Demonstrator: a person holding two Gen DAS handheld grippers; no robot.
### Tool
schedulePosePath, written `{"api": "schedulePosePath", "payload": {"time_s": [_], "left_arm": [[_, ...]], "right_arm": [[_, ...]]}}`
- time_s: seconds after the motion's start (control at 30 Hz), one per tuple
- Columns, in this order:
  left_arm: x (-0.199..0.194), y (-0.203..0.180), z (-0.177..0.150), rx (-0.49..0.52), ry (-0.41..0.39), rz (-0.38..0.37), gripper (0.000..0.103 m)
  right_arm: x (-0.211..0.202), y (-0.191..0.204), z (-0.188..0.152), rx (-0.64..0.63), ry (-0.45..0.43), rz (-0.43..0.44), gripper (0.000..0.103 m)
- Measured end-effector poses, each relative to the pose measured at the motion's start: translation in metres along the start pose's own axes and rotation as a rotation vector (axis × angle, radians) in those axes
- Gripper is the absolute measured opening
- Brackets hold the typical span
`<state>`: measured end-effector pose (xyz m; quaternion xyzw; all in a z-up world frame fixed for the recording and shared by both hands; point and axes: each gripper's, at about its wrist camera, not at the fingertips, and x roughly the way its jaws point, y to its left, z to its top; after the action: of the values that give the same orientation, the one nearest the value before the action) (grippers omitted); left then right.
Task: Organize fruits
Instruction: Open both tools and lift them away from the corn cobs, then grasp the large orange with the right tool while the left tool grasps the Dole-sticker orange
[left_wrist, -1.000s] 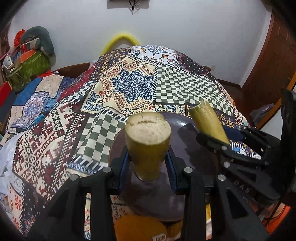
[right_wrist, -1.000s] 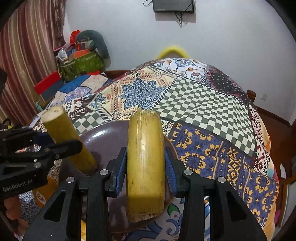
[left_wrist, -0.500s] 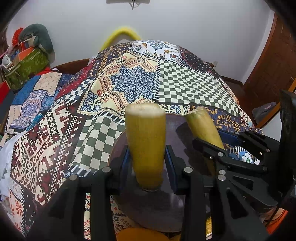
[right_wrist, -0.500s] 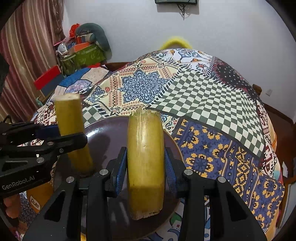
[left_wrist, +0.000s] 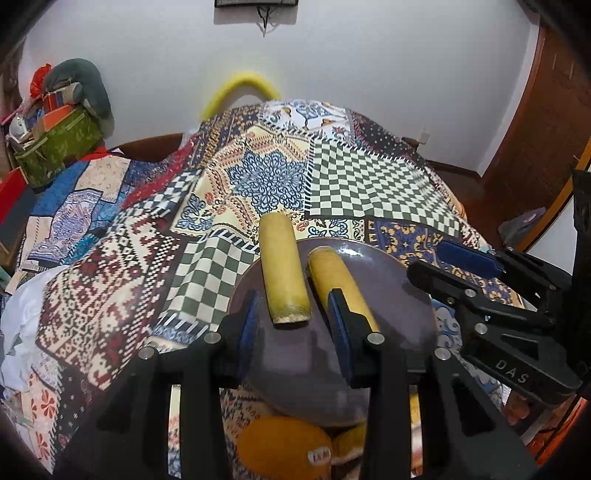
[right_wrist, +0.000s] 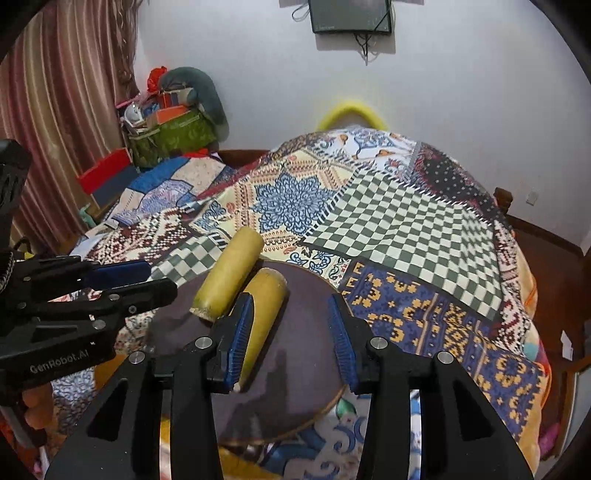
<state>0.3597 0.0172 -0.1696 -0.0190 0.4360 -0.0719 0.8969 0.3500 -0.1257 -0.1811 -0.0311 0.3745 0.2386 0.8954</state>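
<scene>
Two yellow sugarcane pieces lie side by side on a dark purple plate (left_wrist: 399, 295). The left piece (left_wrist: 282, 271) lies between my left gripper's (left_wrist: 293, 325) open jaws, untouched by them. The right piece (left_wrist: 340, 282) lies beside it, partly behind the right finger. In the right wrist view the same pieces (right_wrist: 227, 275) (right_wrist: 264, 310) lie on the plate (right_wrist: 306, 354) left of my right gripper (right_wrist: 291, 328), which is open and empty. An orange fruit with a sticker (left_wrist: 284, 448) sits below the plate's near edge.
The plate rests on a bed covered by a patchwork quilt (left_wrist: 362, 188). A green basket of clutter (left_wrist: 55, 144) stands at the far left. A wooden door (left_wrist: 535, 122) is at the right. A curtain (right_wrist: 55, 110) hangs at the left.
Both grippers opened and let go of their sugarcane pieces. The pieces went from upright to lying flat on the plate, side by side. Both grippers drew back a little.
</scene>
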Motion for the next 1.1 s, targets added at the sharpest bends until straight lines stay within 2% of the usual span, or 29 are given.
{"api": "schedulePosePath", "payload": {"time_s": [0.4,0.63,0.7,0.77,1.1], "left_arm": [[-0.081,-0.003,-0.037,0.015,-0.078,0.007,0.037],[-0.114,-0.009,-0.067,0.013,-0.086,-0.008,0.037],[-0.122,-0.01,-0.077,0.014,-0.086,-0.01,0.039],[-0.129,-0.01,-0.085,0.012,-0.086,-0.01,0.042],[-0.147,-0.005,-0.128,-0.012,-0.057,-0.008,0.049]], "right_arm": [[-0.067,0.019,-0.022,0.008,-0.07,-0.006,0.041],[-0.103,0.038,-0.048,0.001,-0.089,-0.001,0.05],[-0.111,0.044,-0.056,-0.003,-0.091,-0.001,0.056],[-0.116,0.05,-0.065,-0.007,-0.09,0.003,0.06],[-0.113,0.081,-0.103,-0.021,-0.014,0.036,0.061]]}}
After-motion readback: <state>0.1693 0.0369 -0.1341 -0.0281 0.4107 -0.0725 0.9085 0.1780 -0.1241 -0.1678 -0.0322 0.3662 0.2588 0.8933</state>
